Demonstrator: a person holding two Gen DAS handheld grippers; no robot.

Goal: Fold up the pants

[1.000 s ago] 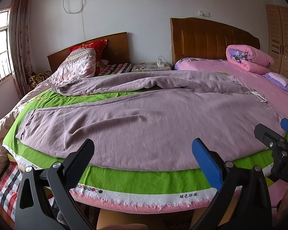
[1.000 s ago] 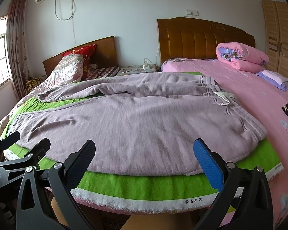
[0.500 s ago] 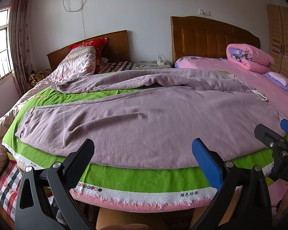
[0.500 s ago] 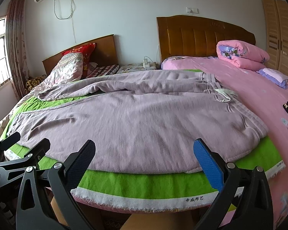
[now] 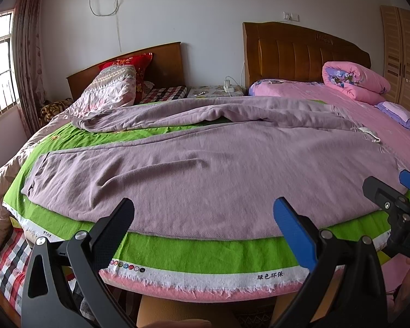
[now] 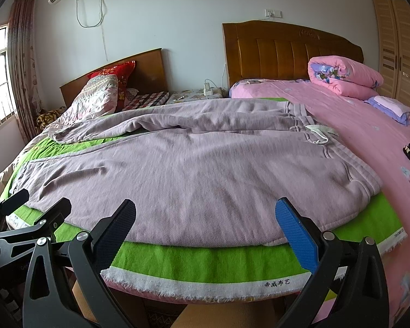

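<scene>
Two beds stand side by side against the far wall; the nearer part of the bed (image 5: pixel 374 125) with the pink sheet carries a green cloth (image 5: pixel 205 251) with a white fringed hem, spread across the near edge.

On the green cloth lie the pants (image 5: pixel 205 169), mauve and of soft knit, laid sideways. The near leg lies flat and runs from the waistband (image 6: pixel 339 161) at the right to a cuff (image 5: pixel 32 180) at the left. The far leg (image 6: pixel 155 125) lies rumpled beyond it, with a strip of green cloth showing between the two at the left. A white drawstring (image 6: pixel 319 134) rests on the waistband.

A rolled pink quilt (image 6: pixel 347 75) sits near the headboard at the right; a patterned pillow (image 5: pixel 112 87) and a red pillow (image 5: pixel 134 63) lie on the left bed.

Left gripper (image 5: pixel 203 231): held low before the near edge of the bed, in front of the middle of the near leg; fingers (image 5: pixel 114 229) wide apart, touching nothing.

Right gripper (image 6: pixel 205 231): held likewise before the near edge, toward the waistband side; fingers (image 6: pixel 295 235) wide apart, touching nothing. Each gripper shows at the margin of the other's view.
</scene>
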